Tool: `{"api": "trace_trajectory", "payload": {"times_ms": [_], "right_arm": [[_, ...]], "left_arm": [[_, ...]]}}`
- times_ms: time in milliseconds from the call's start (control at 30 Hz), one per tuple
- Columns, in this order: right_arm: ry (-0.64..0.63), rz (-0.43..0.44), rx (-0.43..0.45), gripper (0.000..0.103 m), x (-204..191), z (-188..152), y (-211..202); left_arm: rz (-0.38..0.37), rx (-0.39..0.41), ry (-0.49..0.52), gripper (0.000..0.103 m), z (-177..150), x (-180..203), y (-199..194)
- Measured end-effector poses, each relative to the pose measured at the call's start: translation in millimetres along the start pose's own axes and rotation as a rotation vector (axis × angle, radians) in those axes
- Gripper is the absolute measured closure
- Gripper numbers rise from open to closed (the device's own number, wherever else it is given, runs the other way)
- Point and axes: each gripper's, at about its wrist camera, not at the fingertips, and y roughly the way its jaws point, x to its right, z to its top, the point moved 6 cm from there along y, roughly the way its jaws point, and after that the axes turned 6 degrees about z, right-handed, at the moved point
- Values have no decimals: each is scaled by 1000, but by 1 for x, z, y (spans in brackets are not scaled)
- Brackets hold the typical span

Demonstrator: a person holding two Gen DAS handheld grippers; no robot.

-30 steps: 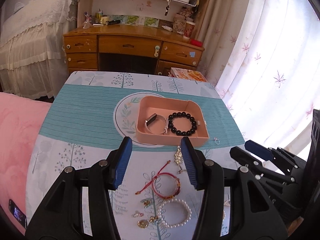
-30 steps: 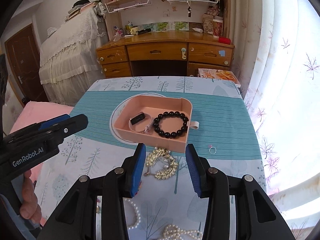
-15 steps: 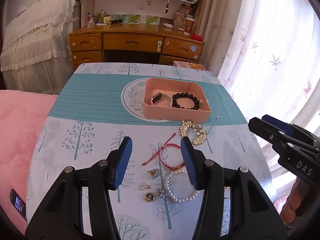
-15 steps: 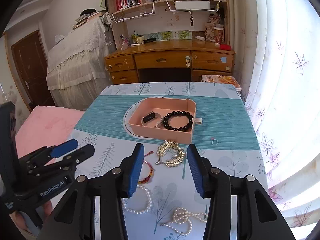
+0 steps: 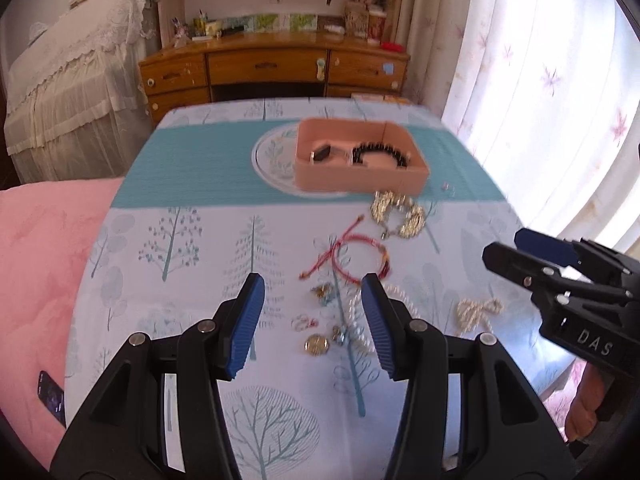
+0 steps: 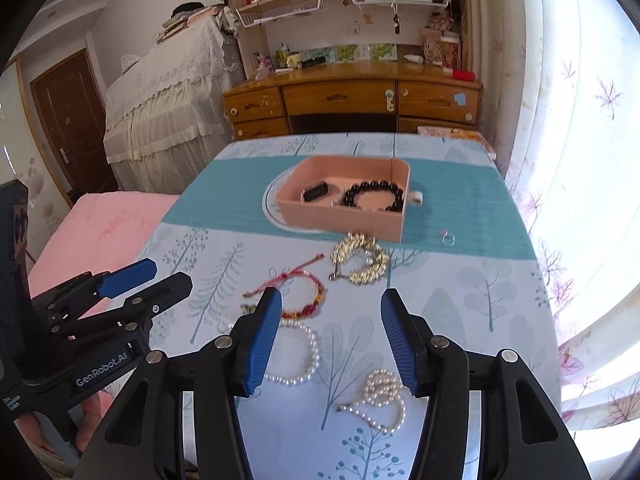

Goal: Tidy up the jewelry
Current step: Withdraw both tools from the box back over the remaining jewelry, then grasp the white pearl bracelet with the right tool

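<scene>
Over on the left, a pink bed edge runs off out of sight, with a dark phone (image 5: 51,395) half cut off at its rim. The left gripper (image 5: 312,322) hangs above the table (image 6: 460,292) with its two blue fingers (image 5: 245,322) apart and nothing between them; below it lie a few small trinkets, too blurred to name, beside one gold round charm (image 5: 317,345). Moving rightward, a red cord bracelet (image 6: 304,294) lies loose on the cloth, with one pearl bracelet (image 6: 298,354) partly hidden behind the right gripper's left finger. Beyond them the pink tray (image 6: 320,216) sits on a round mat on the teal stripe, holding two pieces: a band with a black clasp (image 6: 315,192), its strap mostly hidden by the tray wall, and a black bead bracelet (image 6: 374,198). Just in front of the tray lies one gold chain bracelet (image 6: 360,265). The right gripper (image 6: 330,342) has its fingers (image 6: 400,342) apart too, having just been opening, and they hold nothing. Near its right finger a second pearl strand (image 6: 380,398) lies bunched up, its length hard to judge. Farther right, one small ring (image 6: 448,238) rests alone on the teal stripe. A hand below each gripper shows only as a sliver.
</scene>
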Motion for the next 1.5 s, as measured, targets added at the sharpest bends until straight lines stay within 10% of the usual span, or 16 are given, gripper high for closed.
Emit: {"api": "trace_trajectory", "payload": {"times_ms": [533,1000,1500], "right_arm": [[83,21,-161,50,28,-36,70],[-61,-9,-246,51,0,-39,122],[-190,-75,-301,95,-14,-30,165]], "left_arm": [[-8,-166,-85,56,-51,-38,45],[-34,-160,3,56,-53,-16,52],[-108,-202,-65,56,-35,-37,73]]}}
